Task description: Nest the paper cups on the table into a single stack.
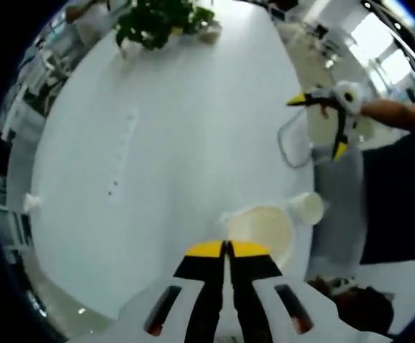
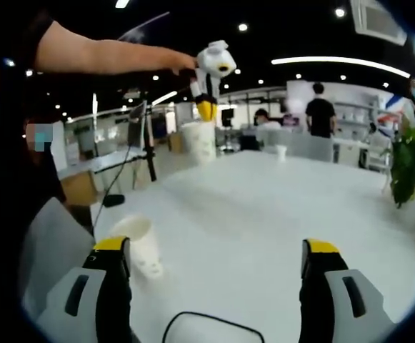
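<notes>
In the left gripper view, the left gripper (image 1: 226, 248) rises from the bottom edge with its yellow-tipped jaws pressed together over the rim of a paper cup stack (image 1: 261, 230), whose wide cream mouth faces the camera; the grip looks closed on that rim. Just beyond it a second paper cup (image 1: 308, 207) lies tipped on its side near the edge of the white table (image 1: 164, 143). Farther off, past the table edge, the right gripper (image 1: 328, 125) hangs in the air with its jaws spread wide, a person's forearm (image 1: 396, 113) behind it. A chair back (image 1: 293, 139) stands at the table edge beneath it. At the far end of the table sits a potted plant (image 1: 161, 21).

In the right gripper view, the right gripper's two jaws stand well apart, holding nothing. Between and beyond them a paper cup lies on its side on the table, left of centre. Higher up, the left gripper hangs from an outstretched arm, holding a cup stack lifted above the table. Behind lies an open office with ceiling lights, desks and standing people (image 2: 320, 107).
</notes>
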Tool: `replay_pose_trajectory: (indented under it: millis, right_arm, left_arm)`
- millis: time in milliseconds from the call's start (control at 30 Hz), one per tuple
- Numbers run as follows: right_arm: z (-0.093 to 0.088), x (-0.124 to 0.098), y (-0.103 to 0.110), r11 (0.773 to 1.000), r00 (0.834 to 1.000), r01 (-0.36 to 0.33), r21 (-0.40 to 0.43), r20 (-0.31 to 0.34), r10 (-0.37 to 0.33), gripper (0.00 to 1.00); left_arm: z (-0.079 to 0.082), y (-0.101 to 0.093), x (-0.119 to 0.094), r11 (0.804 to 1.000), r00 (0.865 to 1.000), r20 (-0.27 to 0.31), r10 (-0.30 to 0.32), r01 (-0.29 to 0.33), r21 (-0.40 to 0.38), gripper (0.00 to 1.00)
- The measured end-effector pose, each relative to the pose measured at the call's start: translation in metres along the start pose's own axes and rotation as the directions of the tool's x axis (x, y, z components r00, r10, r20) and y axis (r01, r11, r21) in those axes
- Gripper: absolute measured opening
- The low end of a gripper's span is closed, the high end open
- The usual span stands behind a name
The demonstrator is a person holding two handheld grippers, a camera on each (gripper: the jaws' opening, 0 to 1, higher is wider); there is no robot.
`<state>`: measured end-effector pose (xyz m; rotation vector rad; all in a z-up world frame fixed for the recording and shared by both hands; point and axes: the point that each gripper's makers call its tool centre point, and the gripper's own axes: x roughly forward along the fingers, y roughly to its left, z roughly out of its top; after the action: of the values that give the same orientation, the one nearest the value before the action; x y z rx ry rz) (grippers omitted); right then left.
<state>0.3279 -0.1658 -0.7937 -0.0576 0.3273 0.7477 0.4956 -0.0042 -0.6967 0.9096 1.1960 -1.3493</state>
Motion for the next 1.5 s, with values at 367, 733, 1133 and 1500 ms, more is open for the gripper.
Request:
replay_pose_trajectory:
  millis: [367,733,1133,1500]
  right_arm:
    - [0.001,-0.004,0.003,1.000,1.000,0.003,-0.006,0.008,-0.003,0.98]
    - [-0.005,-0.008,0.007,1.000,1.000,0.008,-0.006,0.000,-0.008,0.98]
    - [0.004,-0.010,0.008,1.000,1.000,-0.005,0.006,0.019,0.005,1.00]
    - [0.004,-0.008,0.013,1.000,1.000,-0.016,0.014,0.015,0.016,1.00]
  left_arm:
    - [0.015,-0.024,-0.002,0.999,1.000,0.014,-0.022,0.021,0.028,0.00]
    - [0.021,-0.046,-0.003,0.999,1.000,-0.010,-0.016,0.016,0.040,0.00]
    - [0.017,-0.063,0.008,0.998,0.999,-0.035,0.008,-0.006,0.055,0.00]
    - [0.014,-0.078,0.015,0.999,1.000,-0.023,0.006,-0.005,0.047,0.00]
